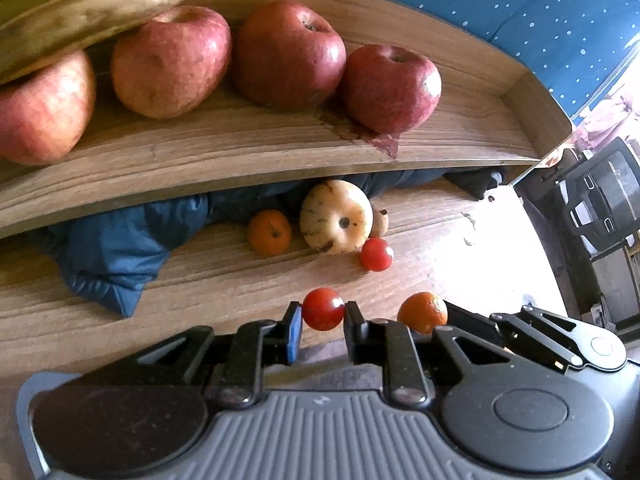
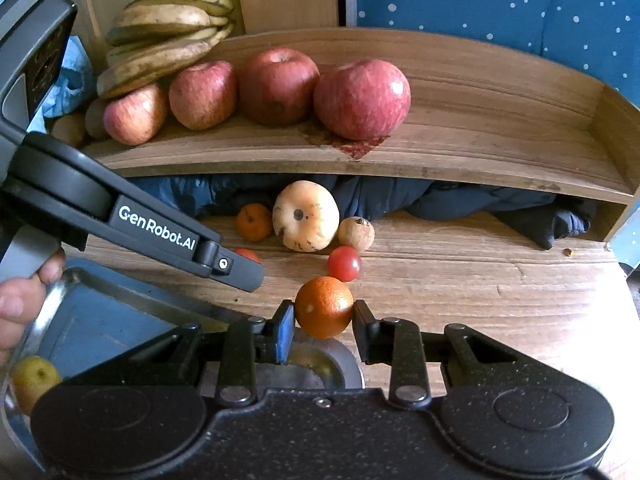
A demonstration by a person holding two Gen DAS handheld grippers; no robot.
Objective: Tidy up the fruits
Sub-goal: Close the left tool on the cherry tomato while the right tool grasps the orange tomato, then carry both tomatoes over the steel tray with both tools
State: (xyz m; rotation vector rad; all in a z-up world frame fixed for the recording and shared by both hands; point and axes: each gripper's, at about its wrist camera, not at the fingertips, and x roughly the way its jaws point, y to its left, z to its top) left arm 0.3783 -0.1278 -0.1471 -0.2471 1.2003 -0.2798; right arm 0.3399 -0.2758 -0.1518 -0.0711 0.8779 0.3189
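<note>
Wood-grain tabletop (image 2: 460, 280) lies under both tools. The left gripper (image 1: 323, 317) has its two fingers closed against a small red cherry tomato (image 1: 323, 309), one pad on each side of it. The right gripper (image 2: 324, 312) clamps a round orange mandarin (image 2: 324, 307) in the same way — blue pad on the left of the fruit, black pad on the right.

Just ahead of the right gripper's tips sits a second red cherry tomato (image 2: 344, 263), and beyond it a pale yellow, spotted apple (image 2: 306, 216) lying on its side, with a smaller orange mandarin (image 2: 253, 222) to its left and a small tan round fruit (image 2: 356, 234) to its right. Dark blue padded fabric (image 1: 108, 256) is bunched behind them, under a raised wooden shelf (image 2: 480, 152).

Above the tips, that shelf carries four red apples (image 2: 362, 98) in a row and, at its left end, browned bananas (image 2: 168, 36) resting on top — well apart from both tools.

Below and left of the right gripper, a metal tray (image 2: 100, 320) holds a small yellow-green fruit (image 2: 34, 376).
</note>
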